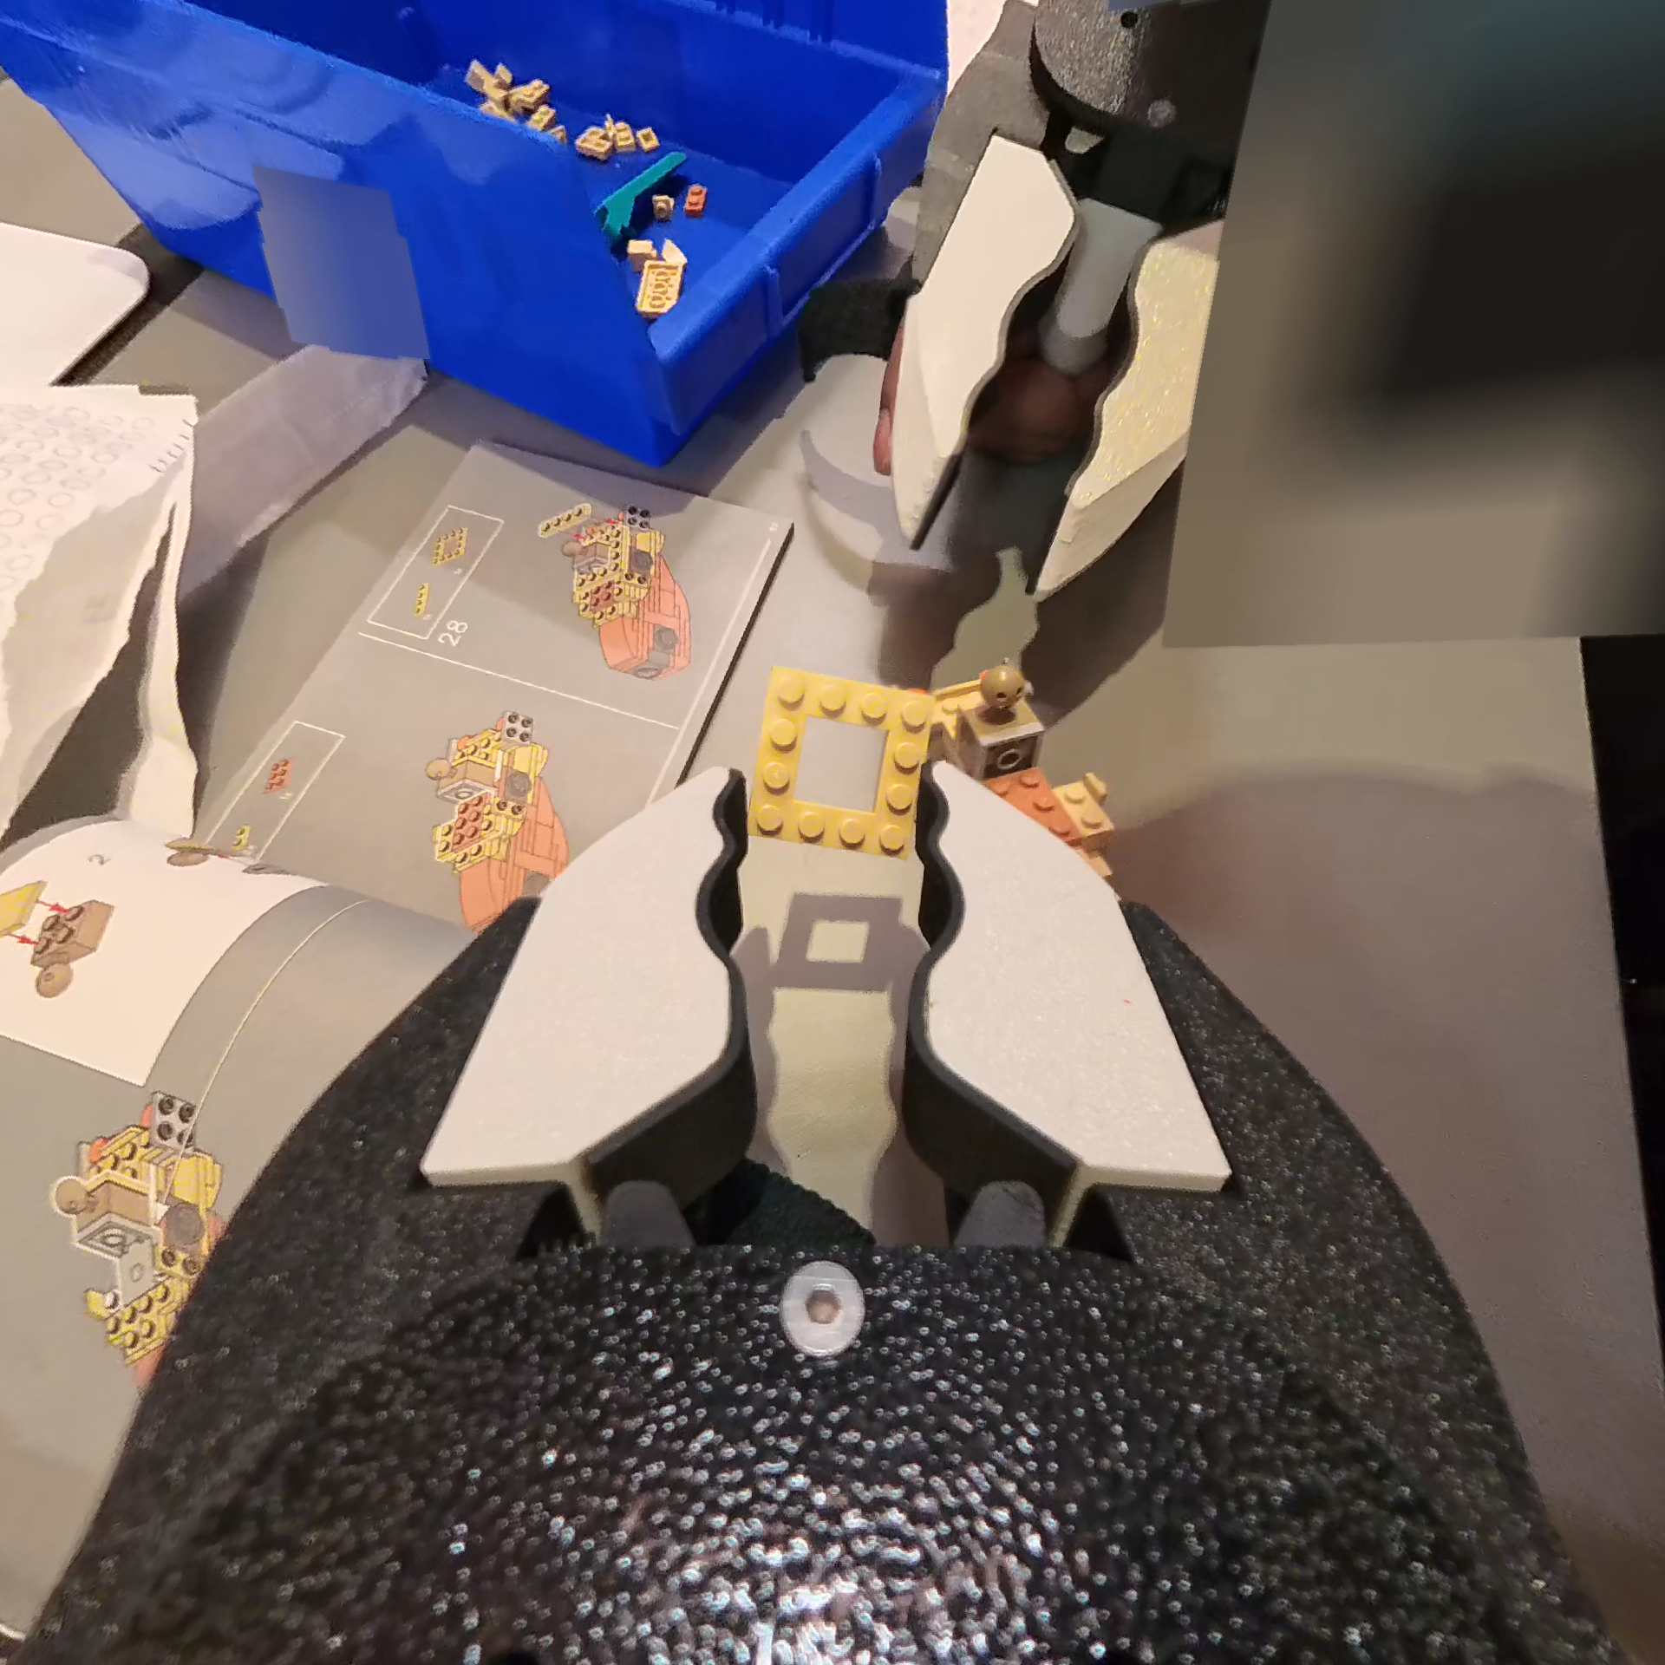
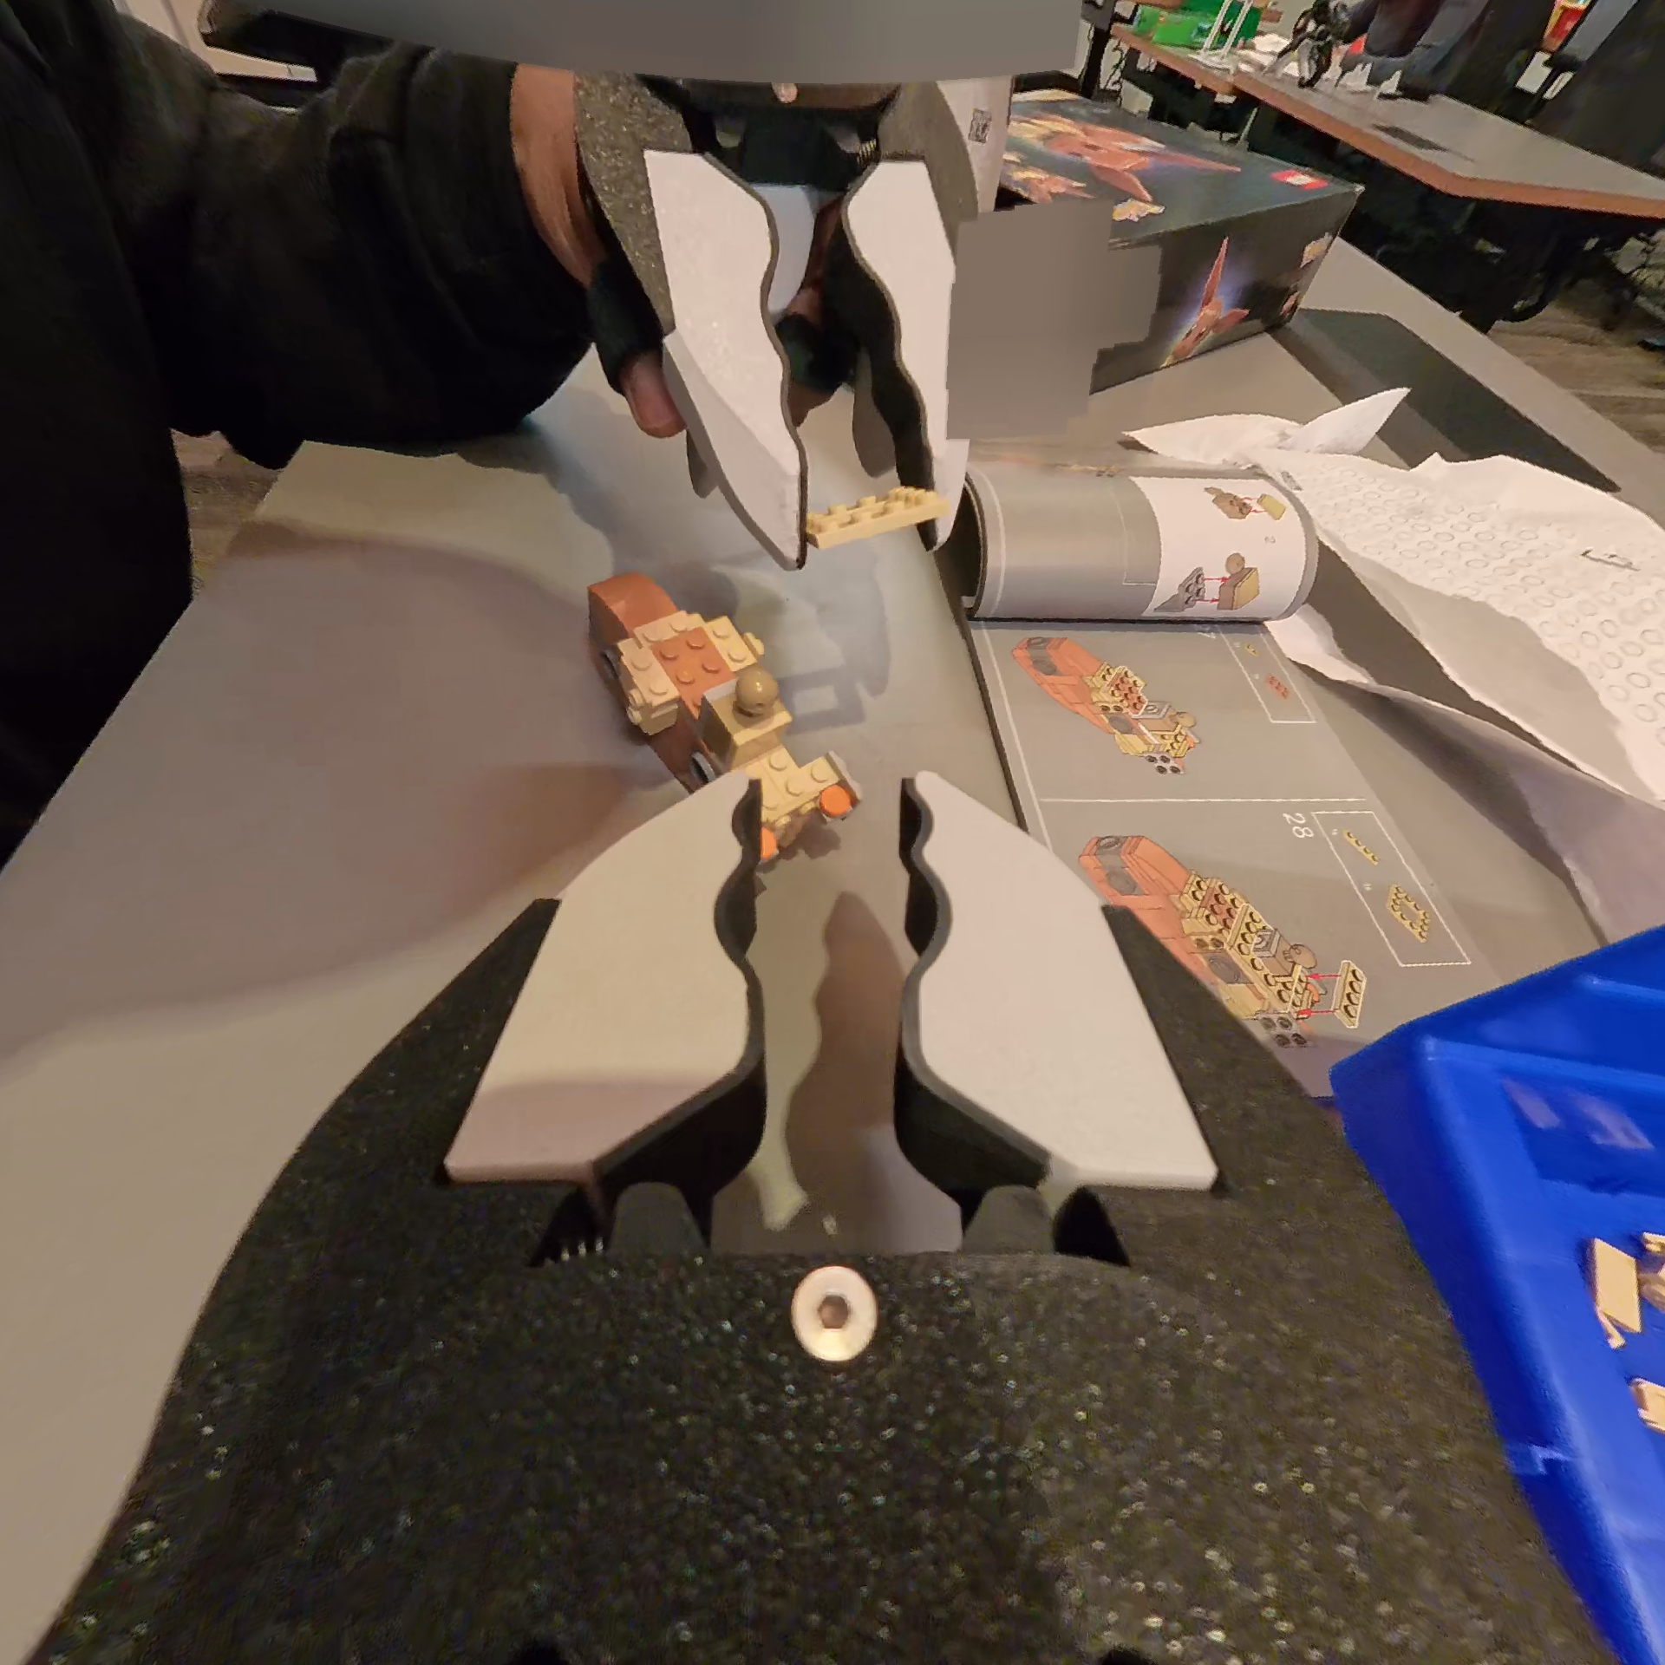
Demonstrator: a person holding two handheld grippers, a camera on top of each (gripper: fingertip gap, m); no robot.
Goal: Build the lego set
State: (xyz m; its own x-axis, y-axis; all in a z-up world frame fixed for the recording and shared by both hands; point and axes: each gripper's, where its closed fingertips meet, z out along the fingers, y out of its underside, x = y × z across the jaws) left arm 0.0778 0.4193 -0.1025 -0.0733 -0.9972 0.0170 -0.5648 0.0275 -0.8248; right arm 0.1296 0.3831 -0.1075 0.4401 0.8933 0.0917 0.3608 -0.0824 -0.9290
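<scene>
Because the left gripper (image 1: 833,793) clamps the yellow frame plate (image 1: 842,773) only by its edges above the half-built model (image 2: 712,703), a skewed press could pop it loose. The right gripper (image 2: 824,811), jaws apart and empty, steadies nothing, so the model may slide on the table (image 2: 360,721).

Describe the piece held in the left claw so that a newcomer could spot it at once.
Start at the grey table, beside the open instruction booklet. Held above it in the left claw is a yellow square frame plate. Unlike the solid tan-and-orange model beside it, its middle is an open window.

Yellow frame plate (image 1: 838,775) beside half-built model (image 1: 1036,766)
</scene>
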